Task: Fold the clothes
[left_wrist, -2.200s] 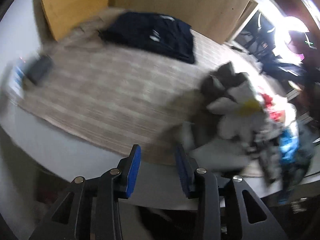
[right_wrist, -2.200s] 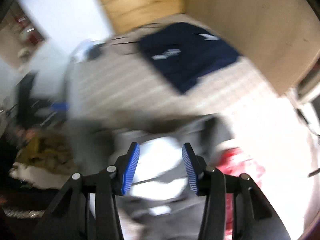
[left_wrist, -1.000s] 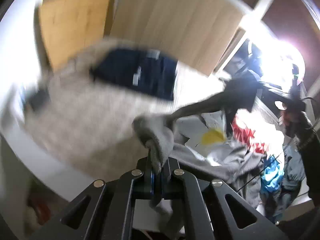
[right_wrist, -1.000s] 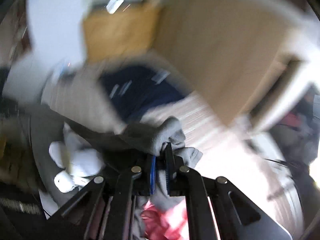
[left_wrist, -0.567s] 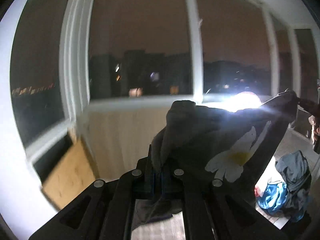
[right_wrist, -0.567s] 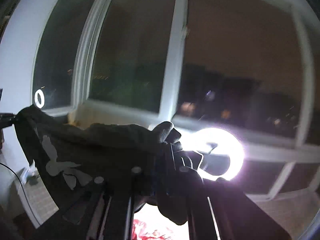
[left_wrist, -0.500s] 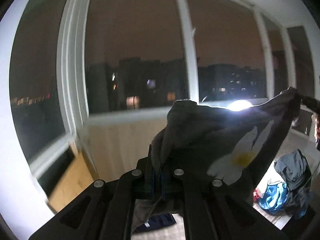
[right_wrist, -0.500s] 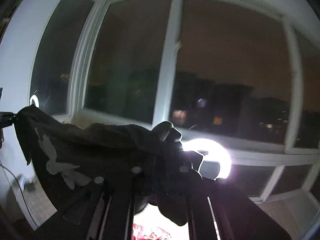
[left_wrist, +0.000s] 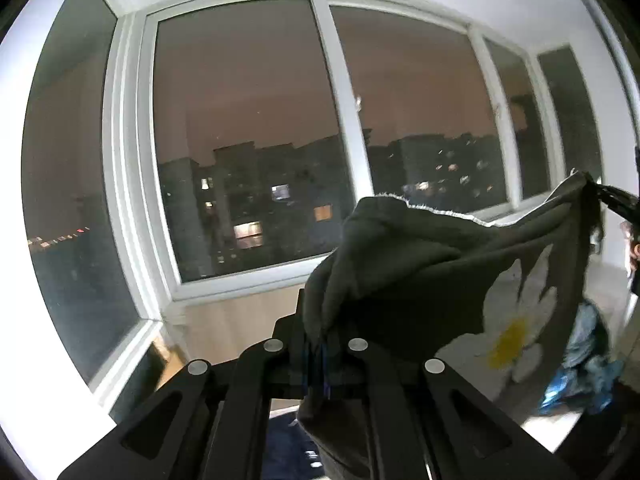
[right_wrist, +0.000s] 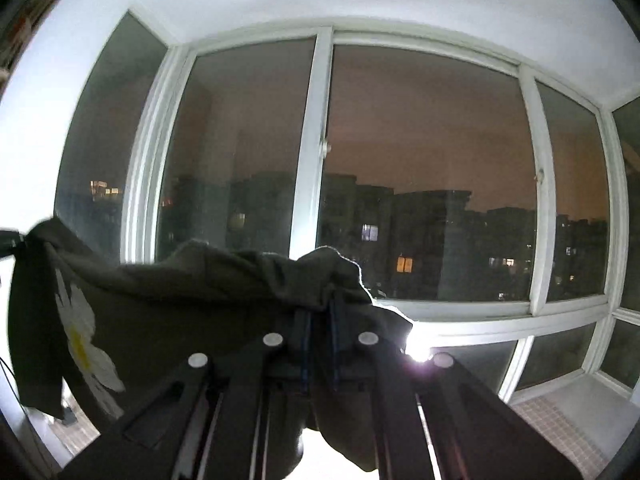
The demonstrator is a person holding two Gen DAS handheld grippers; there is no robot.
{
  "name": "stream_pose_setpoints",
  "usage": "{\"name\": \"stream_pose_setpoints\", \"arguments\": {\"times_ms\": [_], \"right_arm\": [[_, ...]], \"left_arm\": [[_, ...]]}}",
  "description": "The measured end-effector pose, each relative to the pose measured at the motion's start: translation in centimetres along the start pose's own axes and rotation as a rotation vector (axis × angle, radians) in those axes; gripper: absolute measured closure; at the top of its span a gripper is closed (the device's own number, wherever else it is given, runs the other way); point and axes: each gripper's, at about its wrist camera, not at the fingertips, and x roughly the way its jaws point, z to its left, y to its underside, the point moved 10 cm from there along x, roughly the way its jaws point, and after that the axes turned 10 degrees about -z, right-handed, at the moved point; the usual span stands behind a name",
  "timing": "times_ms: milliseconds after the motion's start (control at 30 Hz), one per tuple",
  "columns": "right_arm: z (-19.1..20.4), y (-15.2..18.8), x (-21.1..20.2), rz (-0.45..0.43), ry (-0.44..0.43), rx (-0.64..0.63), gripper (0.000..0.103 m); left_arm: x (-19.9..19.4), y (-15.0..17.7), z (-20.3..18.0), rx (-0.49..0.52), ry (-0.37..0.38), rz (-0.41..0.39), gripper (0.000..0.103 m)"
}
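Holding a dark garment (left_wrist: 420, 280) aloft, stretched between both grippers in front of a wide window (left_wrist: 248, 128) with white frames. Seen from the left wrist: left gripper (left_wrist: 316, 354) clamped tight on a bunched edge of the cloth, blue-lined fingers (left_wrist: 306, 356) pressed together with fabric squeezed between and spilling over at 12 o'clock. From that bunch, cloth running toward 3 o'clock, upper hem taut and pale-edged, far corner pinched by the right gripper (left_wrist: 612, 198) at the picture's 3 o'clock edge. White daisy print with yellow centre (left_wrist: 516, 332) showing on the hanging panel, toward 4 o'clock. Blue and grey clothes (left_wrist: 580, 368) heaped low at 4 o'clock, blurred. Another dark item (left_wrist: 288, 448) at 6 o'clock beneath the fingers, too dim to identify.

Seen from the right wrist: right gripper (right_wrist: 320, 344) likewise closed on a gathered edge of the same garment (right_wrist: 192, 304), fingers (right_wrist: 304, 340) nearly meeting with cloth trapped between. Fabric sweeping out toward 9 o'clock, far corner gripped by the left gripper (right_wrist: 10, 242) at the frame's edge. Daisy print (right_wrist: 80, 344) hanging at 8 o'clock. Bright lamp glare (right_wrist: 418, 350) just past the cloth's edge at 4 o'clock. Tiled floor (right_wrist: 560, 424) at 5 o'clock. Night skyline with lit windows (right_wrist: 404, 264) beyond the glass.
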Motion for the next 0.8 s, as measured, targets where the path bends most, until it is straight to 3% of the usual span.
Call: {"name": "stream_pose_setpoints", "arguments": {"times_ms": [133, 233, 333, 433, 533, 600, 633, 700, 733, 800], "right_arm": [[-0.4, 8.2, 7.1, 0.14, -0.014, 0.022, 0.096], [-1.1, 17.3, 12.6, 0.276, -0.009, 0.003, 0.096], [-0.7, 27.9, 17.4, 0.446, -0.034, 0.032, 0.096], [1.1, 38.2, 20.9, 0.622, -0.09, 0.053, 0.096], [5.1, 48.9, 22.5, 0.866, -0.242, 0.05, 0.094], [6.2, 53.6, 21.9, 1.005, -0.296, 0.026, 0.094], [5.5, 54.5, 21.4, 1.029, -0.3, 0.02, 0.09], [2.9, 54.8, 20.5, 1.03, -0.287, 0.018, 0.068], [1.6, 55.0, 19.9, 1.035, -0.279, 0.027, 0.052], [-1.1, 55.5, 18.5, 1.047, -0.261, 0.056, 0.046]], "left_arm": [[7.1, 5.1, -0.7, 0.005, -0.033, 0.123, 0.1], [14.6, 12.6, -1.1, -0.035, -0.047, 0.27, 0.1], [21.9, 22.6, -2.1, -0.08, -0.053, 0.434, 0.1], [26.6, 34.8, -3.1, -0.116, -0.084, 0.679, 0.098], [28.5, 45.6, -4.2, -0.114, -0.115, 0.911, 0.096], [28.0, 48.8, -4.6, -0.128, -0.13, 0.961, 0.095], [27.6, 49.4, -4.6, -0.129, -0.135, 0.966, 0.095], [26.7, 49.5, -4.7, -0.122, -0.139, 0.964, 0.093], [26.1, 49.2, -4.9, -0.119, -0.141, 0.959, 0.093], [24.7, 47.6, -5.5, -0.101, -0.137, 0.929, 0.093]]}}
